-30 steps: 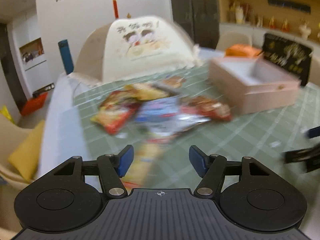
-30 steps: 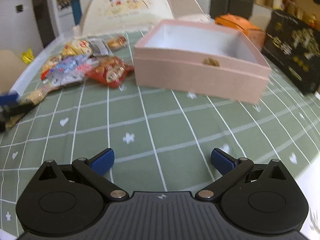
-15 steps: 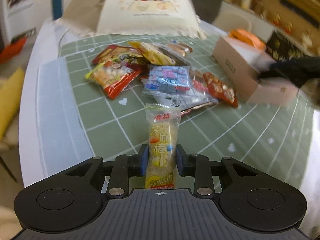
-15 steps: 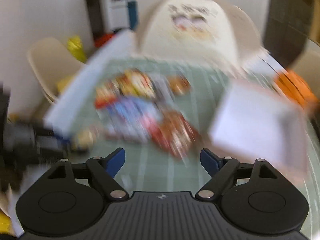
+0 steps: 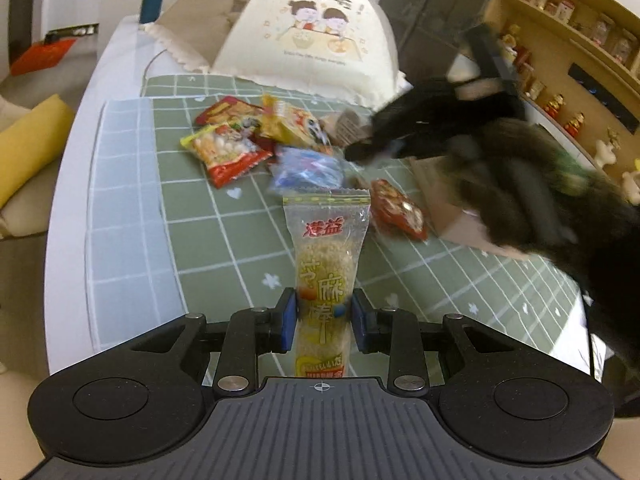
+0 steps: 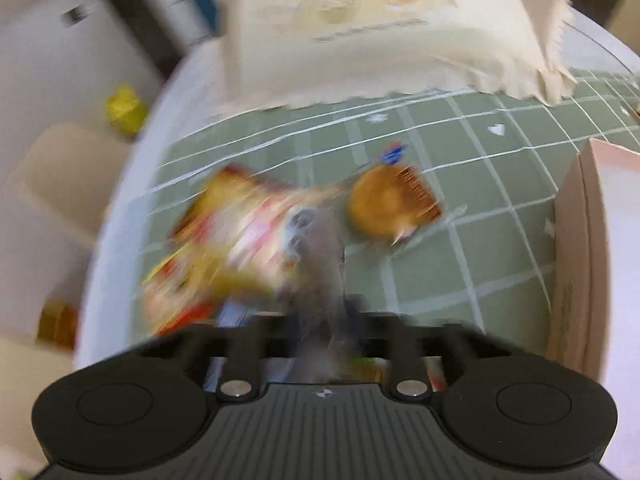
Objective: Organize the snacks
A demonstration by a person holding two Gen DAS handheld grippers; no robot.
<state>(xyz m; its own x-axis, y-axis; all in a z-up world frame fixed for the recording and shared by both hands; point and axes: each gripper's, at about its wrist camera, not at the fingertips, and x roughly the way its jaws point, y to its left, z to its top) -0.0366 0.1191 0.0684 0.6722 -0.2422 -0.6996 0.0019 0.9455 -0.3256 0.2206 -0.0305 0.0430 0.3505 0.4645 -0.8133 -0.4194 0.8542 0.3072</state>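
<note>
Green checked cloth [image 5: 224, 248] covers the counter, with a cream dome cover [image 5: 320, 40] at the far side. A long sesame-stick packet [image 5: 326, 264] is pinched near its lower end by the left hand-held gripper [image 5: 324, 320] and held upright above the cloth. Beyond it, a pile of snack packets [image 5: 260, 140] is spread. The right hand-held gripper [image 6: 320, 320] is blurred over that pile; its state cannot be told. A pink box [image 6: 588, 248] is seen at right.

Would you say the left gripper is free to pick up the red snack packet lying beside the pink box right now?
Probably not: the left gripper is already shut on the sesame stick packet, so its jaws are occupied. The red snack packet lies uncovered on the green tablecloth, but the right gripper sweeps close by.
</note>
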